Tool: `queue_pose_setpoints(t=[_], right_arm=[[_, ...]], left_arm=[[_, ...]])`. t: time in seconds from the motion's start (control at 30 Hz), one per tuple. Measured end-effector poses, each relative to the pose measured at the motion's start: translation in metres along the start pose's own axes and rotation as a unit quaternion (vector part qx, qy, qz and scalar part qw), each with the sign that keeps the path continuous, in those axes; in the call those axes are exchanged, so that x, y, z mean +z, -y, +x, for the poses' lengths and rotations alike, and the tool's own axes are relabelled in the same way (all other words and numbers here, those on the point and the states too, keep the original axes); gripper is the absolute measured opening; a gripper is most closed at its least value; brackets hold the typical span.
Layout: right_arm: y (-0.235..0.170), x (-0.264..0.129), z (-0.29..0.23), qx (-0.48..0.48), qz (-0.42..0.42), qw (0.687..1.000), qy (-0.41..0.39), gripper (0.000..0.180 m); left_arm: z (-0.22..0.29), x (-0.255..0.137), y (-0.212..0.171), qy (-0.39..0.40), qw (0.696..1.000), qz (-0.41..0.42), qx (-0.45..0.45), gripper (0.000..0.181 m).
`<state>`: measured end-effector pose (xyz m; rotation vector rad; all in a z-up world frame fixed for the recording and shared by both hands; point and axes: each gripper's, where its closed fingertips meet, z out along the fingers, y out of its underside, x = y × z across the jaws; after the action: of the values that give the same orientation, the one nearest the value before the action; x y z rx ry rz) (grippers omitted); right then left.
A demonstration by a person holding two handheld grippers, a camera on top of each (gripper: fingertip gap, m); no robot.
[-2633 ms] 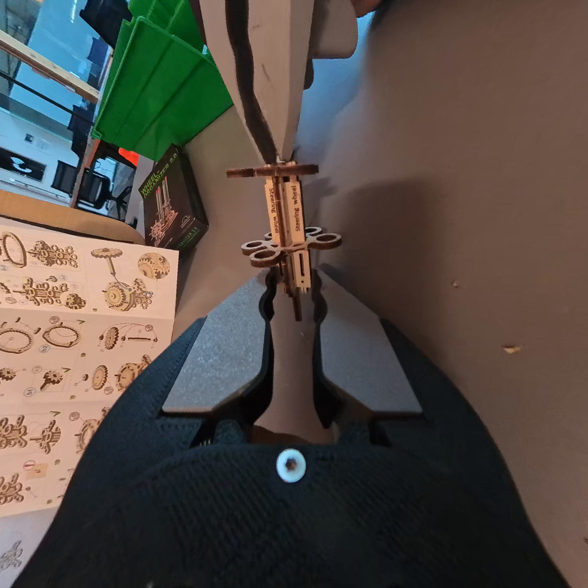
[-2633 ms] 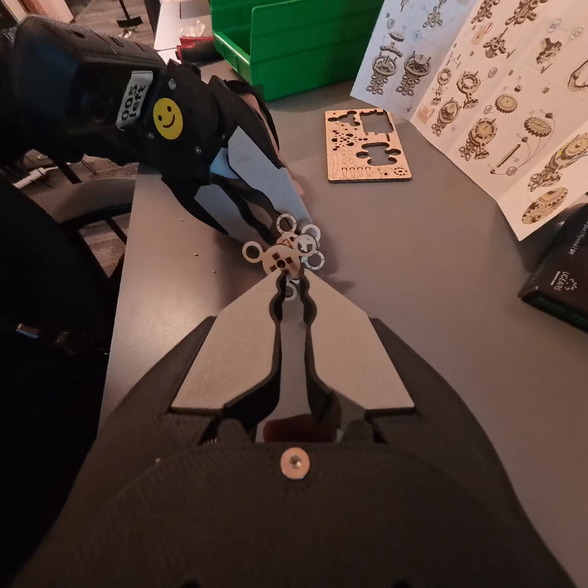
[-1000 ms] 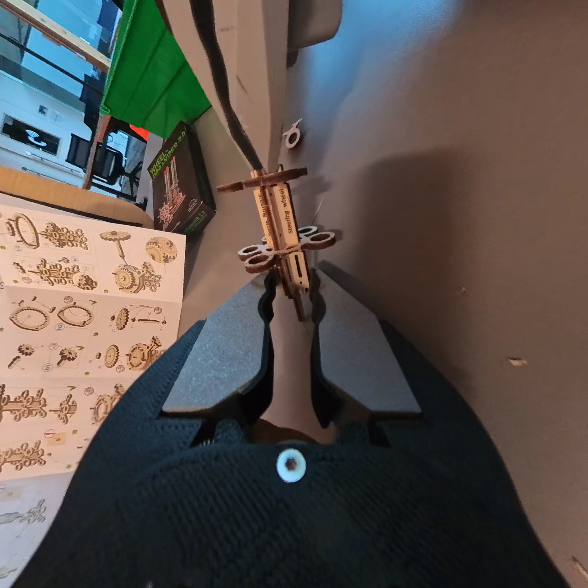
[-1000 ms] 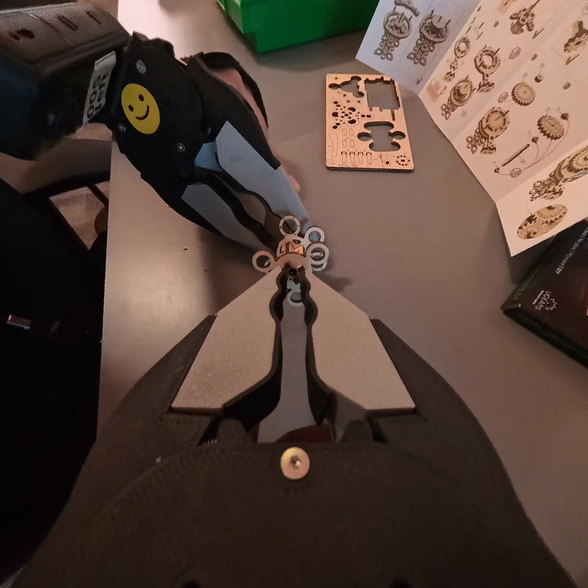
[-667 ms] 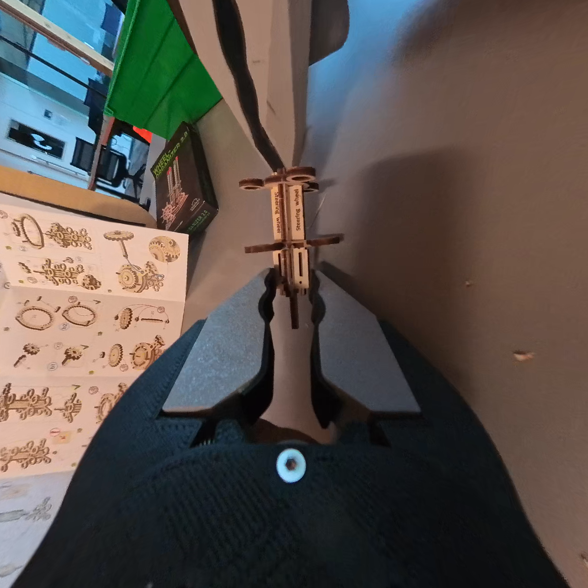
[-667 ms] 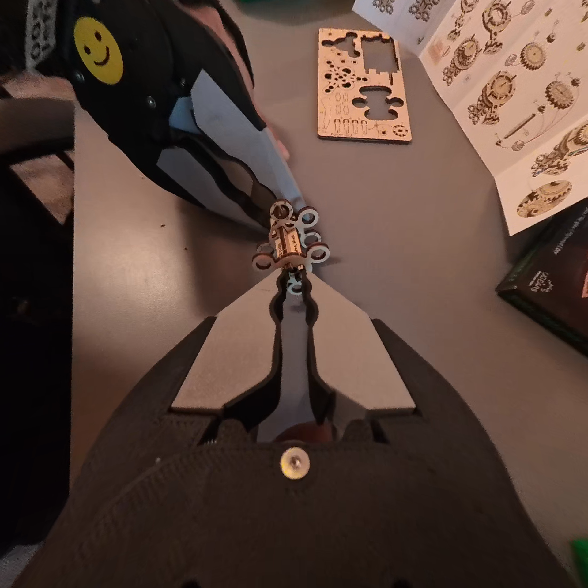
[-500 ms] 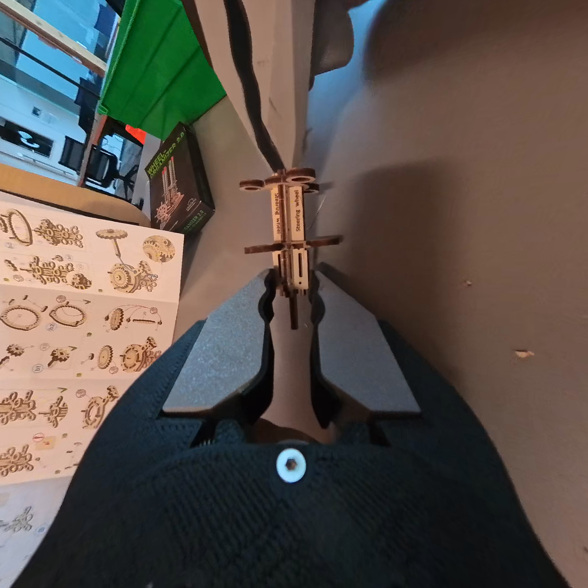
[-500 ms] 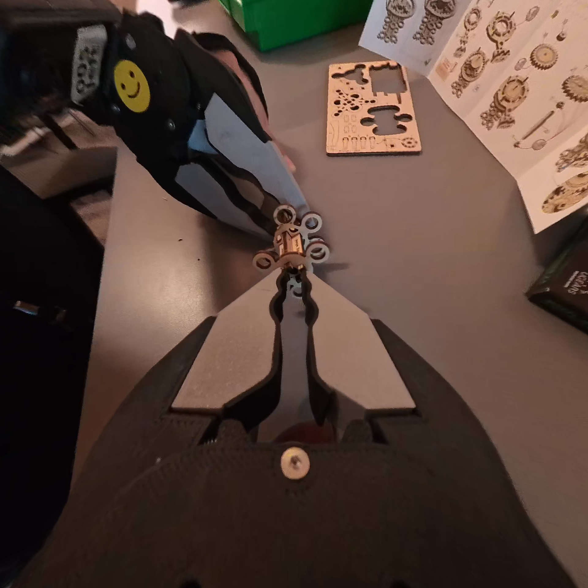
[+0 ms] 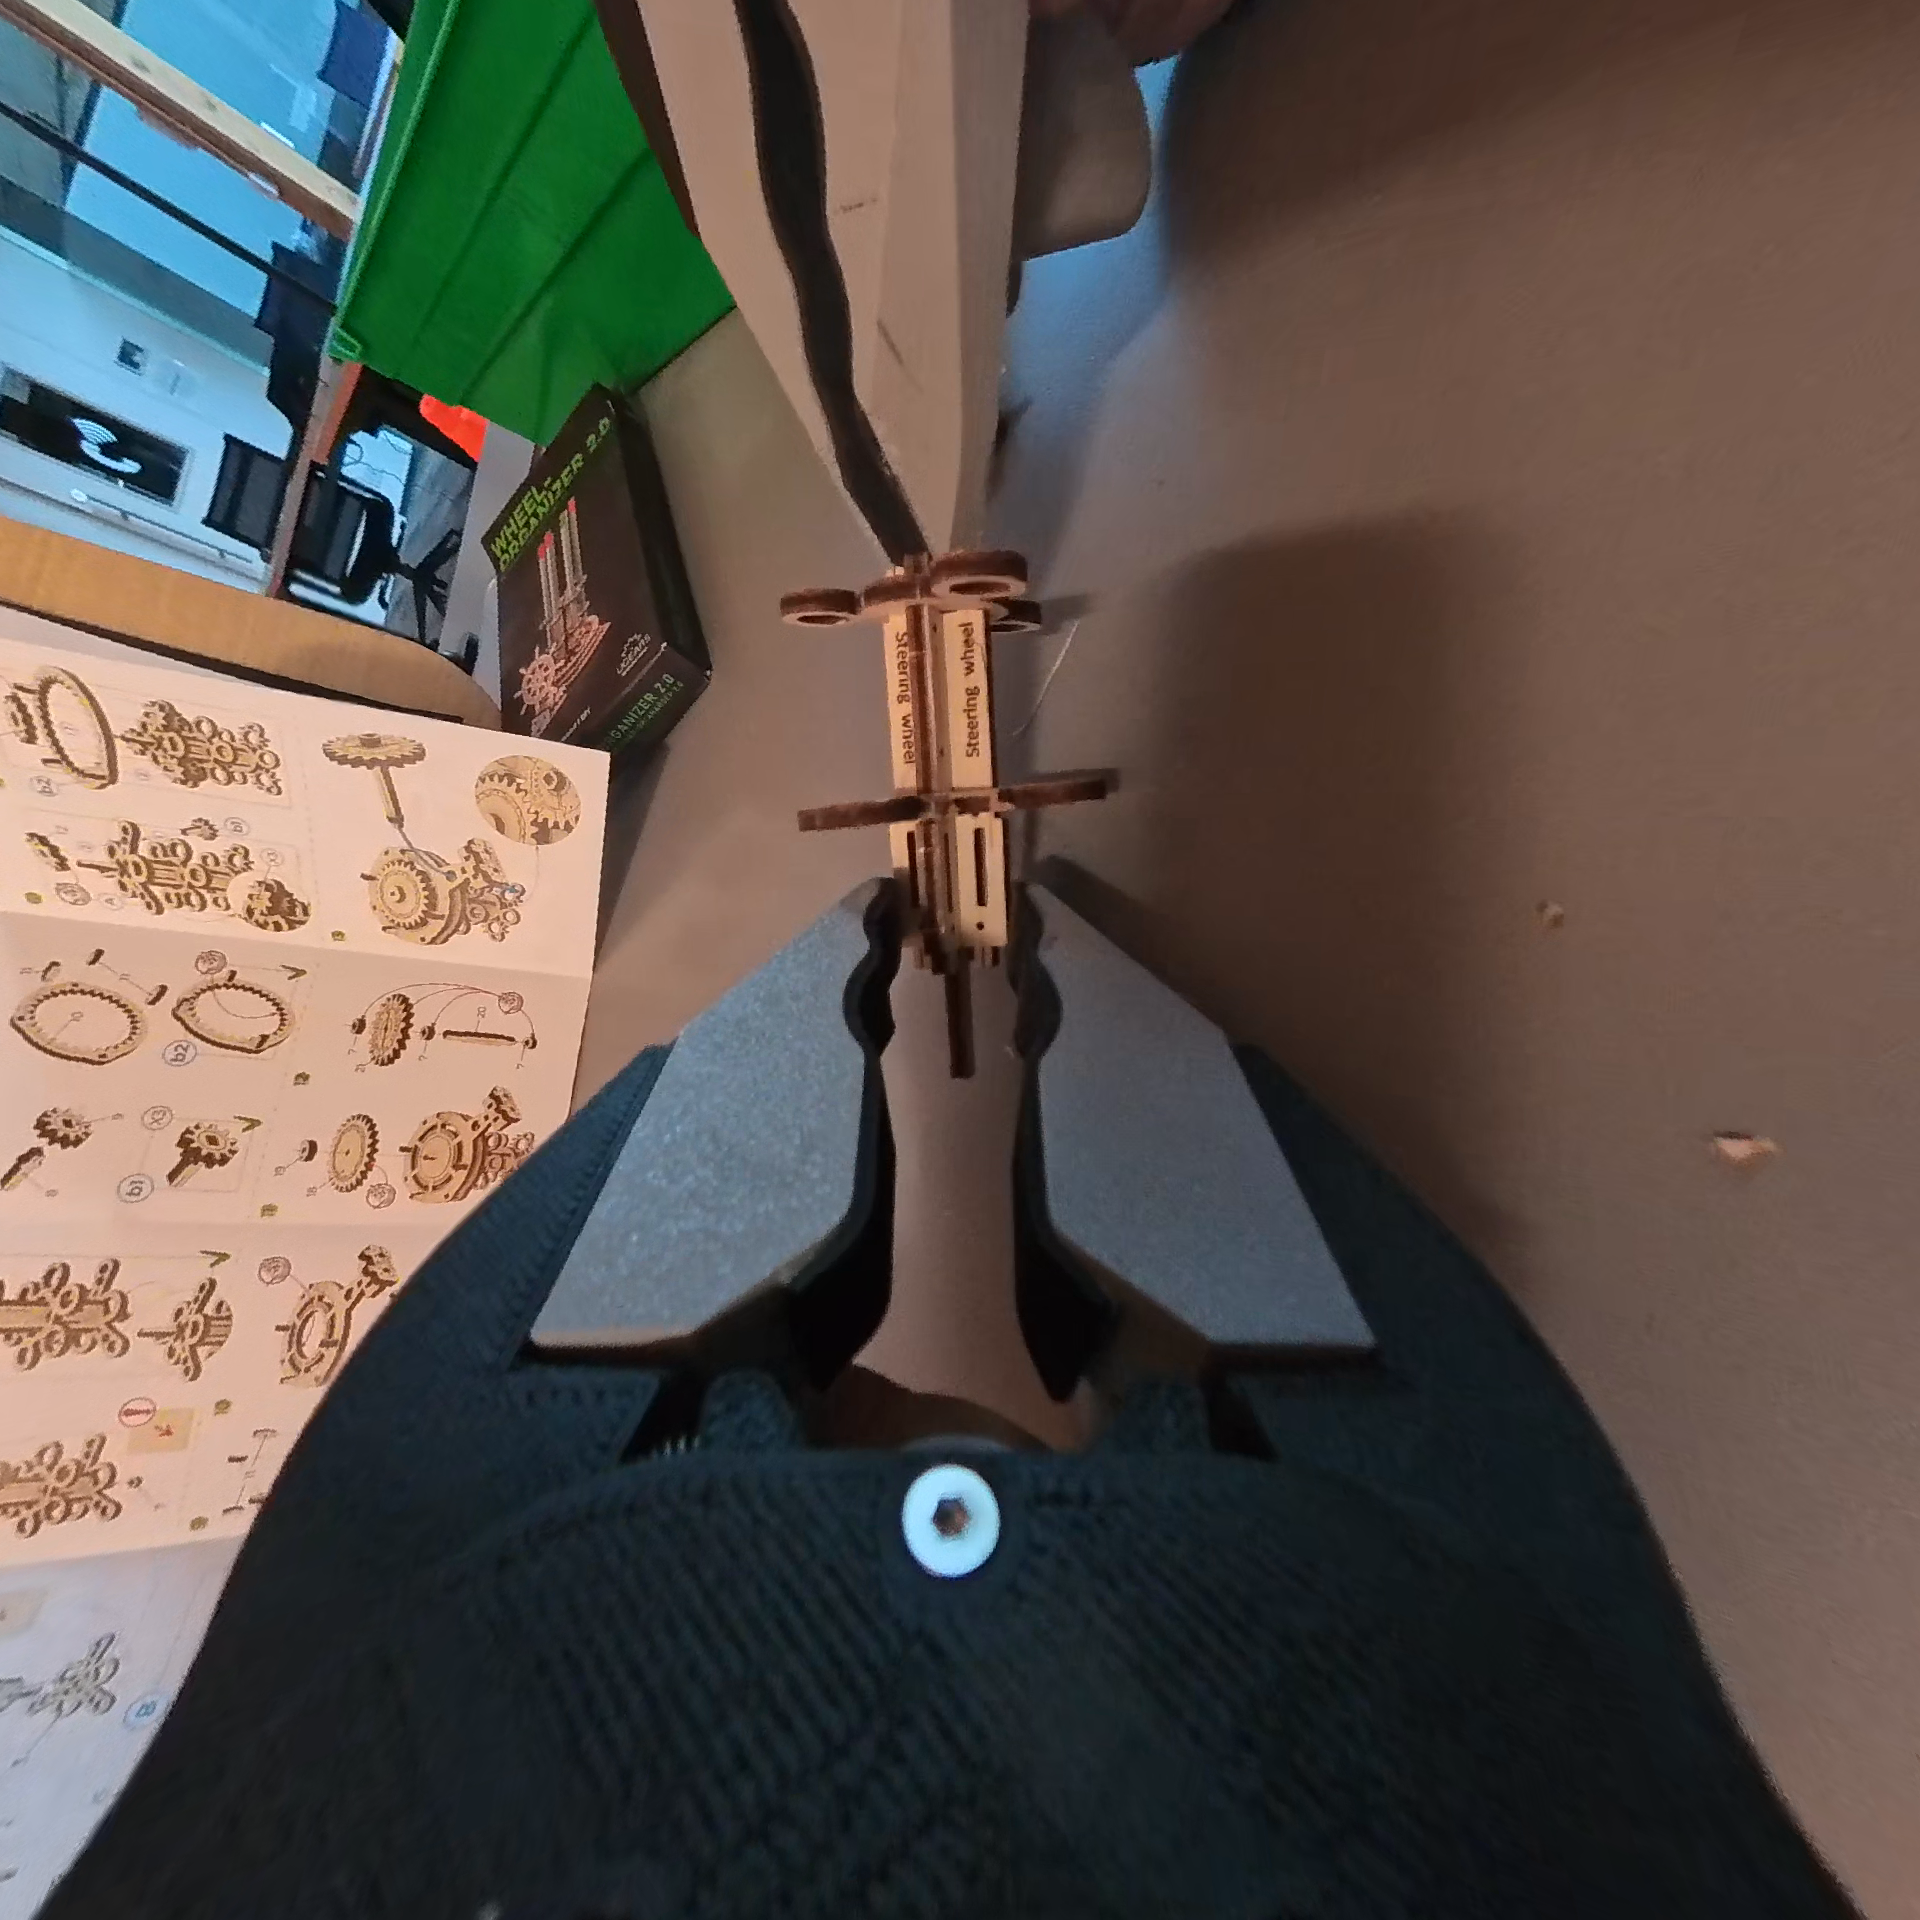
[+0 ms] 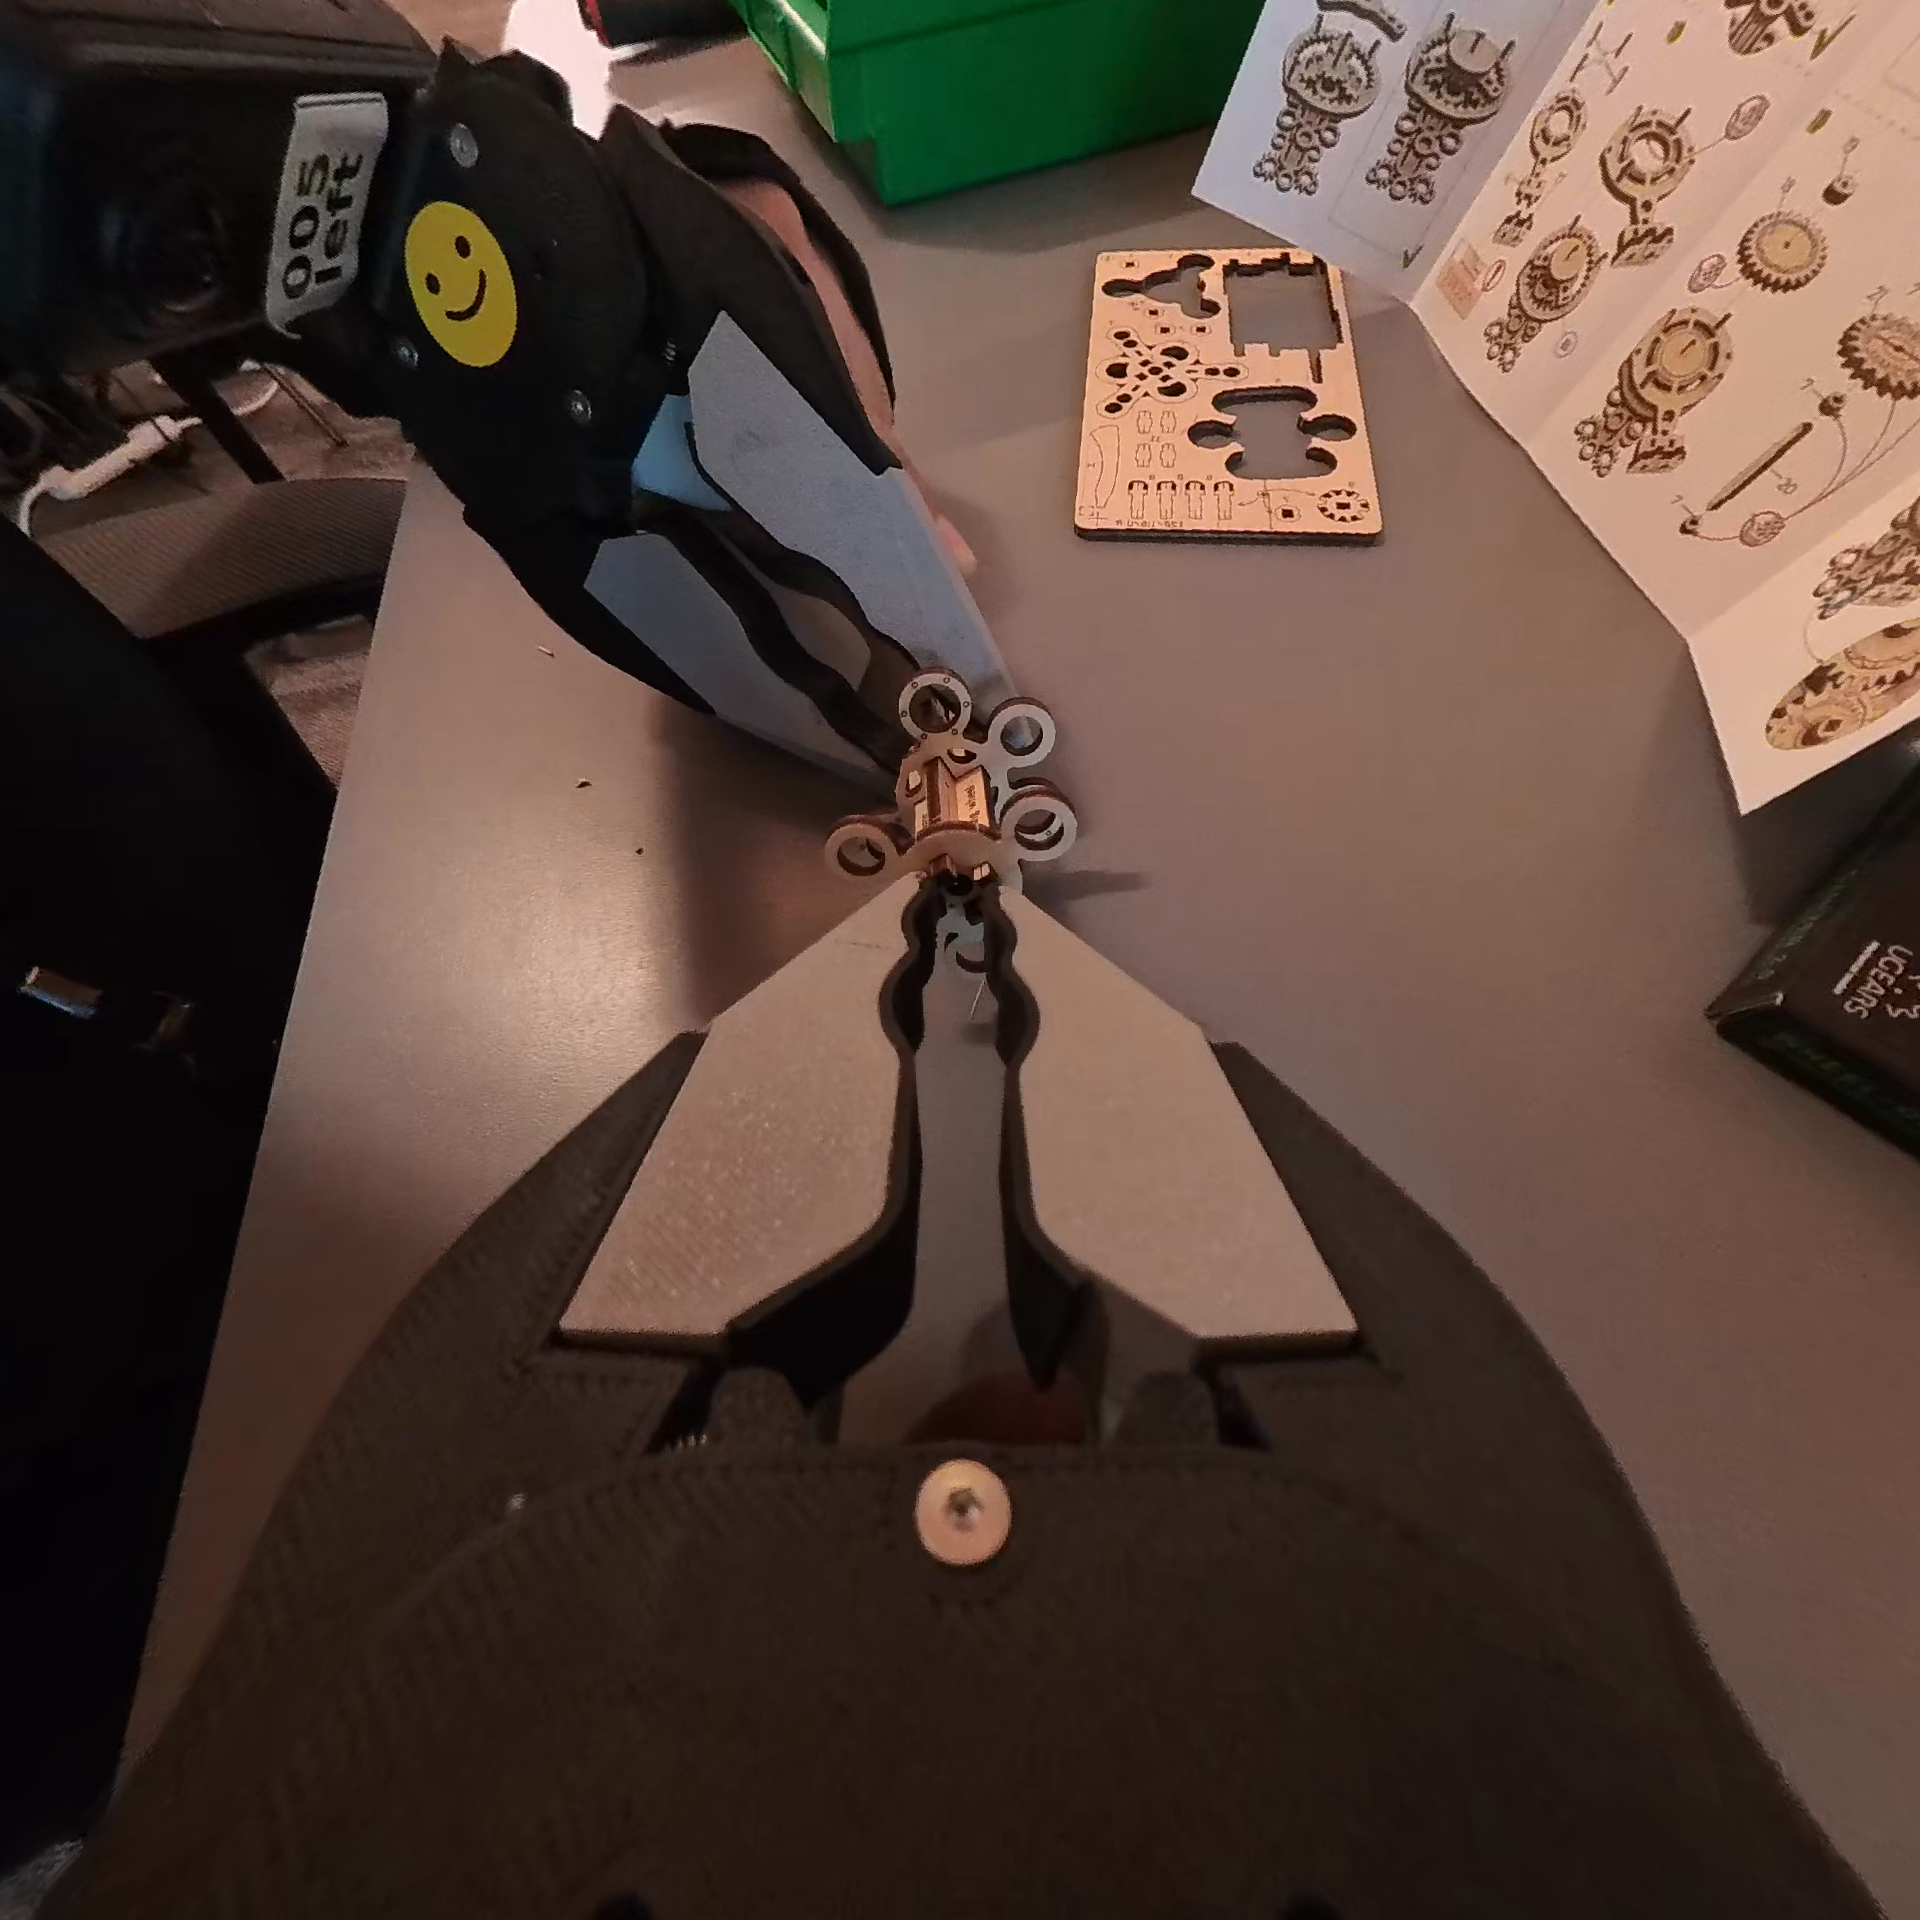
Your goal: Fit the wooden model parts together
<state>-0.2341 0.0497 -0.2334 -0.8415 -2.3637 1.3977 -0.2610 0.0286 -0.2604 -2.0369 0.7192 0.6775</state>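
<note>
A small wooden assembly [image 9: 940,717], a pale shaft carrying two plates of rings, is held in the air between both grippers above the grey table [image 10: 1403,883]. My left gripper [image 9: 954,909] is shut on the near end of the shaft. My right gripper [image 10: 958,899] is shut on the other end, beside the far ring plate. In the left wrist view the right gripper [image 9: 920,545] comes down from the top. In the right wrist view the left gripper [image 10: 935,727], with a yellow smiley sticker, reaches in from the upper left to the assembly [image 10: 951,800].
A wooden sheet with punched-out shapes [image 10: 1231,400] lies flat beyond the grippers. A folded instruction sheet [image 10: 1662,312] lies to its right. A black box [image 10: 1839,1018] and a green bin [image 10: 997,83] stand near the table edges. Small wood chips [image 9: 1740,1148] lie on the table. About 5 cm separates my left fingertips from my right.
The assembly has tilted between the grippers: in the left view the near plate now shows edge-on and the far plate shows its rings. Both grippers keep their hold and have shifted slightly.
</note>
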Motion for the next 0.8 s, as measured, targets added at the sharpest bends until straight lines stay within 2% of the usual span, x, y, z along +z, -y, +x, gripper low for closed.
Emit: queue_pose_setpoints(t=[0.27, 0.3, 0.33, 0.4, 0.67, 0.8], right_arm=[[0.0057, -0.003, 0.0032, -0.039, 0.002, 0.998, -0.044, 0.009], [0.0061, -0.0038, 0.0045, -0.044, 0.003, 0.998, -0.053, 0.018], [0.0062, -0.0039, 0.003, -0.048, 0.003, 0.998, -0.051, 0.019], [0.0066, -0.0035, -0.0005, -0.053, 0.003, 0.998, -0.044, 0.011], [0.0082, -0.0046, -0.0003, -0.11, 0.002, 0.99, -0.087, 0.006], [0.0092, -0.004, -0.0032, -0.123, 0.009, 0.989, -0.076, 0.006]], left_arm=[[-0.0007, 0.0011, 0.0, -0.01, 1.0, 0.008, 0.0, 0.018], [-0.0004, 0.0009, 0.0005, -0.011, 1.0, 0.01, 0.002, 0.018], [0.0005, 0.0006, 0.0012, -0.013, 1.0, 0.011, 0.001, 0.018], [0.001, 0.0006, 0.0017, -0.015, 1.0, 0.01, -0.004, 0.018], [0.0011, 0.0009, 0.0015, -0.023, 1.0, 0.01, -0.016, 0.018], [0.0016, 0.0007, 0.0021, -0.025, 1.0, 0.012, -0.014, 0.017]])
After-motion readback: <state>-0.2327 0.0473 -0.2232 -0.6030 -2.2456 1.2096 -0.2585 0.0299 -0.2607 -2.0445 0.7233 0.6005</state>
